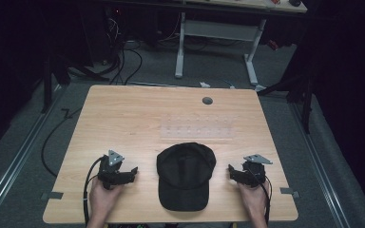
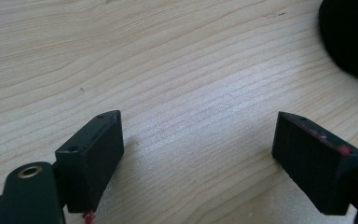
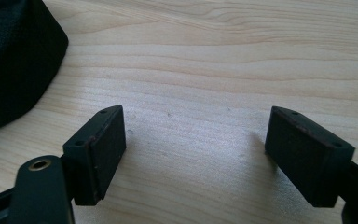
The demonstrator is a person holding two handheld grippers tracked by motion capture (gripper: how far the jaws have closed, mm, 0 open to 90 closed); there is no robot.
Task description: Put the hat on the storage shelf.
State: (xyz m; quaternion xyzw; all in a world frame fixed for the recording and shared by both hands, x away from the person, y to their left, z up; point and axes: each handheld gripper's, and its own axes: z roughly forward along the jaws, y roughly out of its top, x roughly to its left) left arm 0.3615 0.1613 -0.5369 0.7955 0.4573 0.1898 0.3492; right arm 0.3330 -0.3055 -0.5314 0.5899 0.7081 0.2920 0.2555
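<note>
A black cap (image 1: pixel 186 175) lies flat on the wooden table (image 1: pixel 123 118), brim toward the near edge. My left gripper (image 1: pixel 134 172) rests on the table to the cap's left, jaws wide apart with bare wood between them (image 2: pixel 198 140). The cap's edge (image 2: pixel 352 37) shows at the upper right of the left gripper view. My right gripper (image 1: pixel 229 172) sits to the cap's right, also open over bare wood (image 3: pixel 193 137). The cap (image 3: pixel 14 60) fills the upper left corner of the right gripper view. Neither gripper touches the cap.
A clear plastic sheet (image 1: pixel 197 127) lies on the table beyond the cap, and a round grey cable port (image 1: pixel 207 100) sits near the far edge. Behind the table stand a white desk frame (image 1: pixel 216 38) and floor cables (image 1: pixel 123 61).
</note>
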